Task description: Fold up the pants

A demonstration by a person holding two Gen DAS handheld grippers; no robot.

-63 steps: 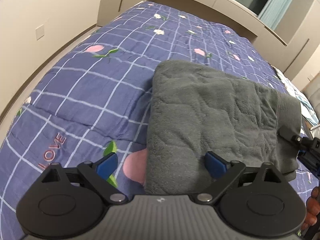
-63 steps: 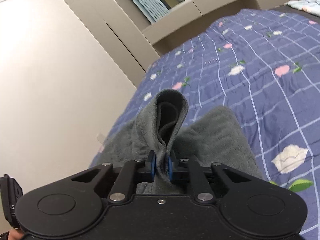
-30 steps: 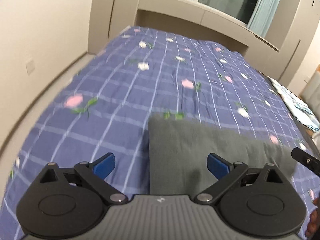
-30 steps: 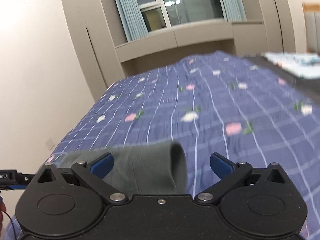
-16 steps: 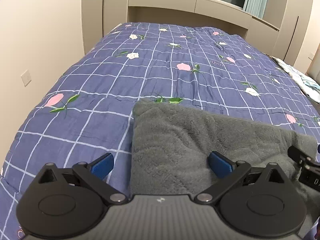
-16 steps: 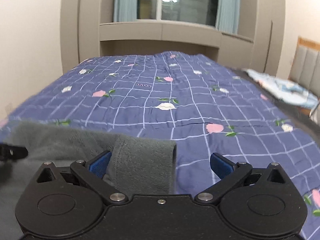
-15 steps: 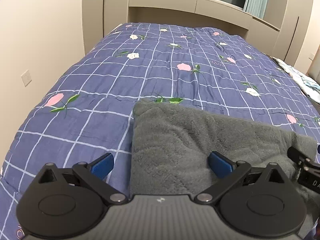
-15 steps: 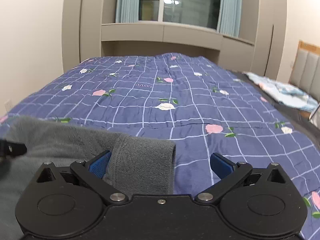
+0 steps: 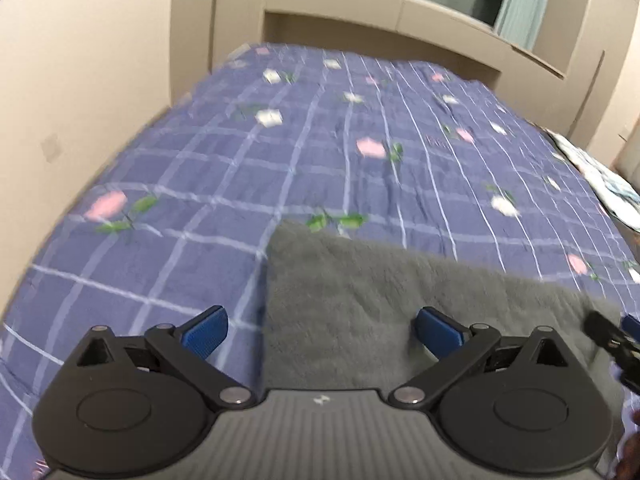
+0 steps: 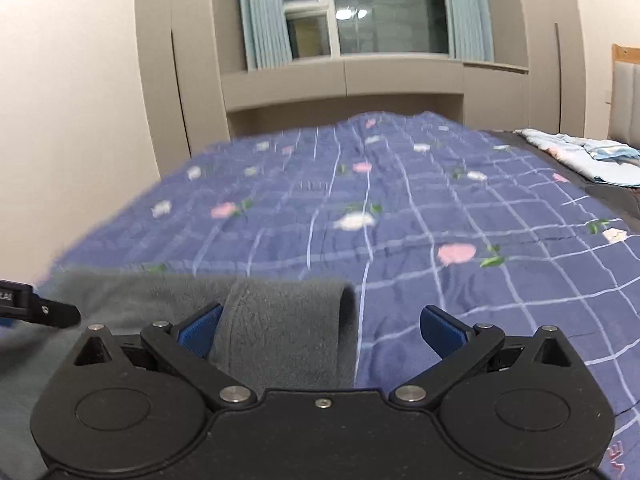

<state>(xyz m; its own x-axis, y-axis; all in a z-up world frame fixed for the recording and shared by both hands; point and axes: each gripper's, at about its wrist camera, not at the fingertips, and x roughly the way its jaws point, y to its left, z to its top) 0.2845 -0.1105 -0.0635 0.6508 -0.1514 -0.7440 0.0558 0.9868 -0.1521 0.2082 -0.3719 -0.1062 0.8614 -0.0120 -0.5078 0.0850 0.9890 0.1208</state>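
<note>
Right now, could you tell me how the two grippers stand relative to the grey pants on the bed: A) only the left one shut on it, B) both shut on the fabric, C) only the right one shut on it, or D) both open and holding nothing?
D: the left gripper and the right gripper both have their blue pads spread wide, and the grey pants lie folded on the bedspread between them, ungripped.

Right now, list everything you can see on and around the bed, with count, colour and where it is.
pants: one pair, grey fleece, folded flat on the near edge of the quilt
quilt: one, blue-purple with a white grid and pink and white flowers, covering the bed
light bedding: one bundle, pale blue and white, at the bed's far right edge
window: one, dark glass with teal curtains, above the beige cabinets behind the bed
headboard: one, wood frame with grey padding, far right
left claw: one, black with blue pads, open, above the pants' left end
right claw: one, black with blue pads, open, above the pants' right end
</note>
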